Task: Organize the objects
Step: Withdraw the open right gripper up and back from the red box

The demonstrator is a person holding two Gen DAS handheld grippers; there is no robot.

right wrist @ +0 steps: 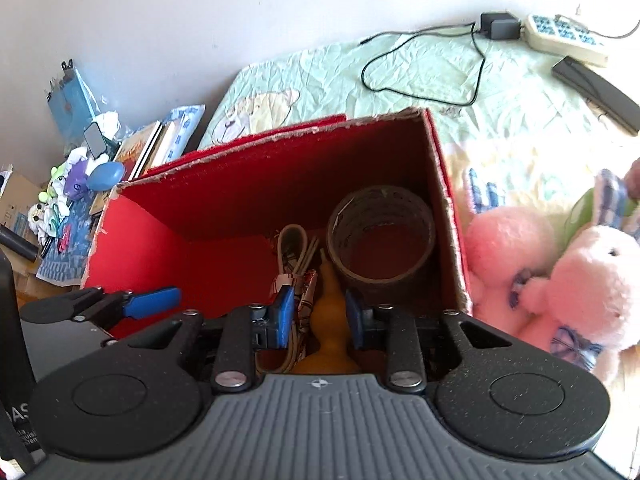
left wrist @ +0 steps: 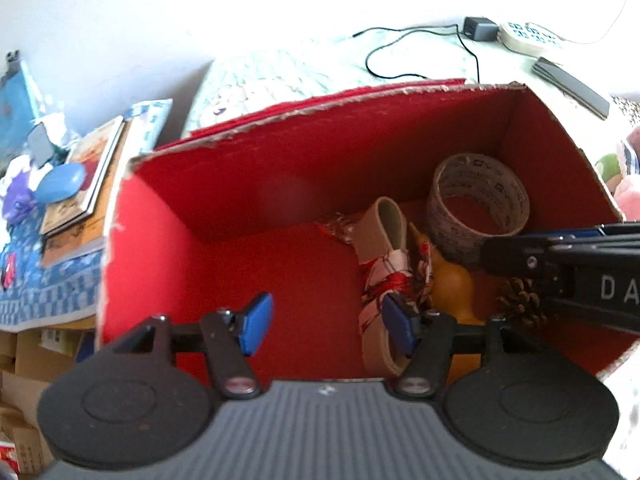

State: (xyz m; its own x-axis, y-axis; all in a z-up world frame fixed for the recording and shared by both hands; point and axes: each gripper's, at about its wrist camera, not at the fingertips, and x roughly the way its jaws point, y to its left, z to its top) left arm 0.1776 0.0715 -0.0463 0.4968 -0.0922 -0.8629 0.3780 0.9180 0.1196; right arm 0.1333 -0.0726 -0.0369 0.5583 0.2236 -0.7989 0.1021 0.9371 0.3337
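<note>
Left wrist view: the left gripper (left wrist: pixel 326 330) hangs above a red box (left wrist: pixel 248 184) standing on a pale green bedspread (left wrist: pixel 280 72), its blue pads spread wide with only the box floor showing between them. Gathered in the box's right half are a tape roll (left wrist: pixel 478 204) standing in the far corner, a beige strap (left wrist: pixel 384 228) wound with red-and-white patterned cloth, a yellow gourd (left wrist: pixel 452 280) and a pine cone (left wrist: pixel 520 308). The strap's near end lies just beside the left gripper's right pad, though contact cannot be made out. From the right edge the other gripper reaches in over the tape and the cone.

Right wrist view: the right gripper (right wrist: pixel 316 318) points down into the same box, jaws partly apart, the gourd (right wrist: pixel 330 312) seen in the gap between the pads (whether they press on it cannot be told). A strap (right wrist: pixel 294 252) lies just left of the gourd, and the tape roll (right wrist: pixel 380 232) stands beyond it against the right wall. The left gripper's blue pad enters low at the left, over the box's near rim.

Outside the box, a pink plush rabbit (right wrist: pixel 560 272) lies against its right wall. Farther back on the bedspread are a black cable (right wrist: pixel 420 64) with its adapter, a power strip (right wrist: pixel 564 36) and a dark flat case (right wrist: pixel 596 92). Books (right wrist: pixel 144 148) and small toys crowd a side table at the left.
</note>
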